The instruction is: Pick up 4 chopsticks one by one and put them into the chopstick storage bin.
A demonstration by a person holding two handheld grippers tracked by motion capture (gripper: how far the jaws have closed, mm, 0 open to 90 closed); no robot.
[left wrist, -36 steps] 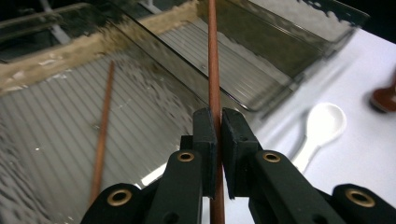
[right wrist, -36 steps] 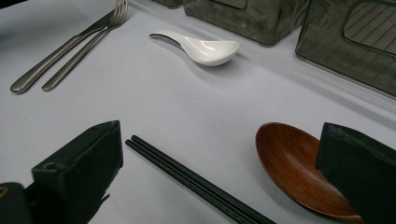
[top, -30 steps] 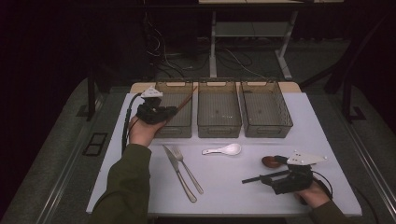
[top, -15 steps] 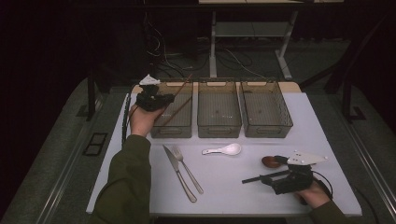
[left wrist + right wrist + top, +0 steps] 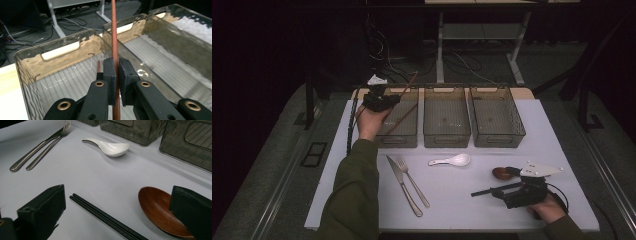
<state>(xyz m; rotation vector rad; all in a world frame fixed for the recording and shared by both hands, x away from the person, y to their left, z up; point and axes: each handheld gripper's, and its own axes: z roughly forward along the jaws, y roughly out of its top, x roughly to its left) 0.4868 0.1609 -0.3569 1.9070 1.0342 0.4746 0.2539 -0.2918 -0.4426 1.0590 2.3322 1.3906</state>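
At the far left of the table (image 5: 362, 210) we find the left gripper (image 5: 379, 100) raised over the leftmost bin (image 5: 399, 140). In the left gripper view its jaws are clamped on a reddish-brown chopstick (image 5: 115, 45) that stands nearly upright between the pads; a second chopstick (image 5: 99, 67) of the same colour shows just behind the left pad, inside that bin. We cannot tell whether the held stick's lower end touches the bin floor.

In front of the bins lie a knife (image 5: 403, 186) and a fork (image 5: 412, 181) side by side, then a white spoon (image 5: 451, 160).

The middle bin (image 5: 447, 137) and right bin (image 5: 498, 137) stand next in the row.

At the right, the right gripper (image 5: 504, 189) rests low on the table. In its own view the jaws stand wide apart and grasp nothing; a pair of black chopsticks (image 5: 105, 218) lies between them, and a brown wooden spoon (image 5: 160, 210) sits just beside the right-hand jaw.
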